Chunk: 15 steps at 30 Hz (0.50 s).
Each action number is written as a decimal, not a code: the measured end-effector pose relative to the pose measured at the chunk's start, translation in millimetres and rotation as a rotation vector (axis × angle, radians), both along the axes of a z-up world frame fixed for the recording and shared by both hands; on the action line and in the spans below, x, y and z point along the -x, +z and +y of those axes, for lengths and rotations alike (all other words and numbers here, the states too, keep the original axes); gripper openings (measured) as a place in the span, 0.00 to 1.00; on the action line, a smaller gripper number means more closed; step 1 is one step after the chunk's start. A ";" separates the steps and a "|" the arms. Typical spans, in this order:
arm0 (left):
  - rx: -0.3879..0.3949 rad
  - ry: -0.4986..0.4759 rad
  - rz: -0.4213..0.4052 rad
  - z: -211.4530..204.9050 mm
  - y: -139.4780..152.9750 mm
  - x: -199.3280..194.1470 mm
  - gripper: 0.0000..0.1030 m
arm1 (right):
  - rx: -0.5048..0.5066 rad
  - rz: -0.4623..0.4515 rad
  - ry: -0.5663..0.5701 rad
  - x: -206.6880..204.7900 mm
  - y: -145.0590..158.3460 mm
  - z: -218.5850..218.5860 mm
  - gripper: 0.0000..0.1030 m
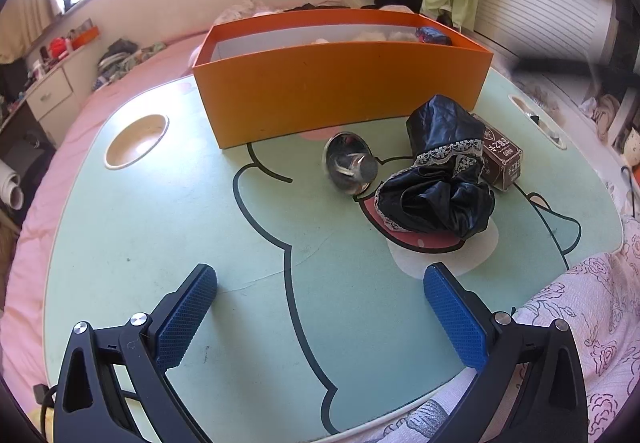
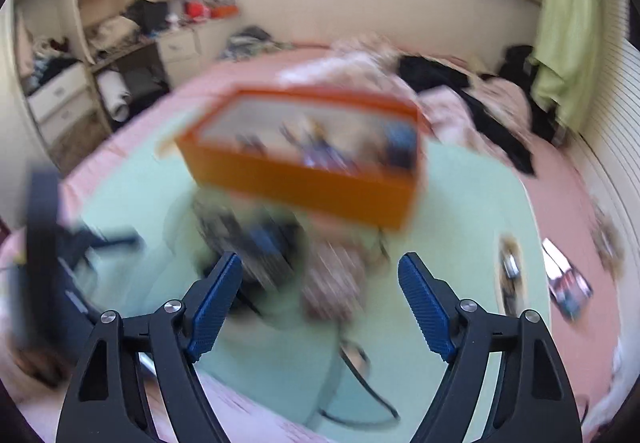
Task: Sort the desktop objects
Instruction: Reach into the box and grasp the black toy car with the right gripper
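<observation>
An orange open box (image 1: 340,91) stands at the back of the green cartoon table (image 1: 160,243), with several small items inside. In front of it lie a shiny metal bowl (image 1: 350,163) on its side, a crumpled black lace-trimmed cloth (image 1: 436,179) and a small brown carton (image 1: 502,159). My left gripper (image 1: 320,275) is open above bare tabletop, well short of them. The right wrist view is motion-blurred. It shows the orange box (image 2: 320,179), the black cloth (image 2: 256,239) and the brown carton (image 2: 332,279) beyond my right gripper (image 2: 320,261), whose open jaws grip nothing.
The table rests on a pink bed. A round cup recess (image 1: 136,139) is at the table's left and a slot (image 1: 536,119) at its right. A floral quilt (image 1: 600,303) overlaps the near right edge. A small packet (image 2: 568,287) lies on the bed.
</observation>
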<state>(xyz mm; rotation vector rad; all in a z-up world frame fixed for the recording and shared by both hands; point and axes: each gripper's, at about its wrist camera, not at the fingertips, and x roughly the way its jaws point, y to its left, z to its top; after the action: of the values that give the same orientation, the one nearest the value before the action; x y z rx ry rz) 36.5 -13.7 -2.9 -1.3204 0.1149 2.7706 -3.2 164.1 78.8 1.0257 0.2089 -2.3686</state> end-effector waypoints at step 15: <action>-0.005 -0.004 0.009 -1.1 0.5 -2.9 1.00 | -0.104 -0.465 -0.089 142.9 -52.8 -143.3 0.59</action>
<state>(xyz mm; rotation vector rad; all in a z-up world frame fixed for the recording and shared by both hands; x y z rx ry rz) 39.4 -14.8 -2.4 -1.3055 0.1104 2.7718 -146.1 20.9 26.0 1.6289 0.1128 -2.1376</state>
